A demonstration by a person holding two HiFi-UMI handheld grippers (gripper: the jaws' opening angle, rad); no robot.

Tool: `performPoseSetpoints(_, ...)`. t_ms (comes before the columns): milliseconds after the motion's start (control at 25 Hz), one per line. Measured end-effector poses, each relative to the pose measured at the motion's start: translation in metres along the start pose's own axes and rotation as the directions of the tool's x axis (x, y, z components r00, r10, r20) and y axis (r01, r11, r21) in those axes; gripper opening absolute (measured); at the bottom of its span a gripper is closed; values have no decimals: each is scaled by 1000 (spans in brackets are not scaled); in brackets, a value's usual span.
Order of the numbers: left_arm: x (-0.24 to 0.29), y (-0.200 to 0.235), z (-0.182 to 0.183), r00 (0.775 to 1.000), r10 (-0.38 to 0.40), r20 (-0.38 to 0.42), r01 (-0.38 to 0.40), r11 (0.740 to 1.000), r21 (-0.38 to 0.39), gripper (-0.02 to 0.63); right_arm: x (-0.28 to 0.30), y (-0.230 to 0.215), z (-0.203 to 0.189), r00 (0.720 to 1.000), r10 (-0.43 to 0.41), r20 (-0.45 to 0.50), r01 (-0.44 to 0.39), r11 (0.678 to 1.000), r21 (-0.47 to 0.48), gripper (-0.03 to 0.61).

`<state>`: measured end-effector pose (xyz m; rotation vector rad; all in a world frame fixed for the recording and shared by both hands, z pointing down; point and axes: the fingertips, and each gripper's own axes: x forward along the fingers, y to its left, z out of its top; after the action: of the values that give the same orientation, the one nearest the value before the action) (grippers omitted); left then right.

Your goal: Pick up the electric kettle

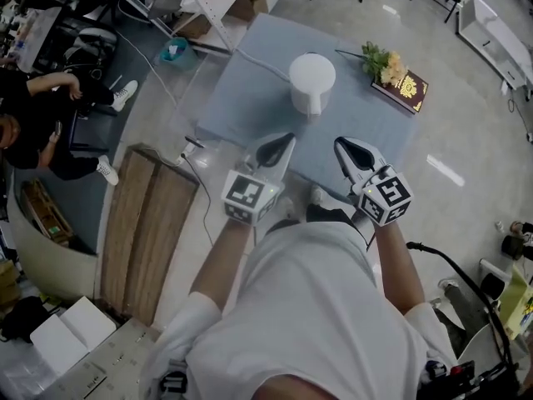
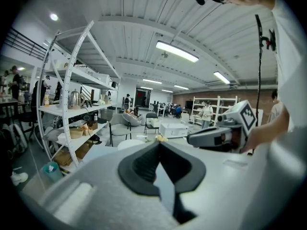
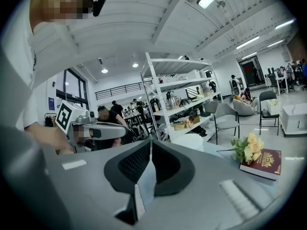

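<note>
The white electric kettle point(image 1: 312, 82) stands upright near the middle of a grey-blue table point(image 1: 250, 98), its handle toward me. My left gripper point(image 1: 286, 140) and right gripper point(image 1: 341, 146) hover side by side over the table's near edge, short of the kettle and apart from it. Both point at the kettle and both are shut with nothing between their jaws. In the left gripper view only the kettle's top point(image 2: 130, 143) shows above the shut jaws, with the right gripper point(image 2: 216, 135) beside. The right gripper view shows the kettle point(image 3: 188, 140) just past its jaws.
A dark red book point(image 1: 405, 90) with a sprig of flowers point(image 1: 379, 61) lies at the table's far right corner. Wooden boards point(image 1: 146, 223) and a cable point(image 1: 200, 182) lie on the floor to the left. A white shelf rack point(image 2: 72, 109) stands beyond the table; people sit at the left.
</note>
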<state>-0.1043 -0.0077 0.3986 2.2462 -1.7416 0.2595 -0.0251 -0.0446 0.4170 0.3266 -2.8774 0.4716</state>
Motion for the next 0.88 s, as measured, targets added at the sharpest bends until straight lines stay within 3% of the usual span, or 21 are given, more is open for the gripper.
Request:
performPoseSetpoints(520, 32, 12, -17, 992, 121, -43, -123, 991, -52, 3, 13, -48, -19, 994, 100, -42, -100, 995, 7, 25)
performPoseSetpoints(880, 36, 31, -23, 990, 129, -58, -132, 990, -44, 3, 34, -63, -31, 990, 104, -93, -104, 995, 4, 25)
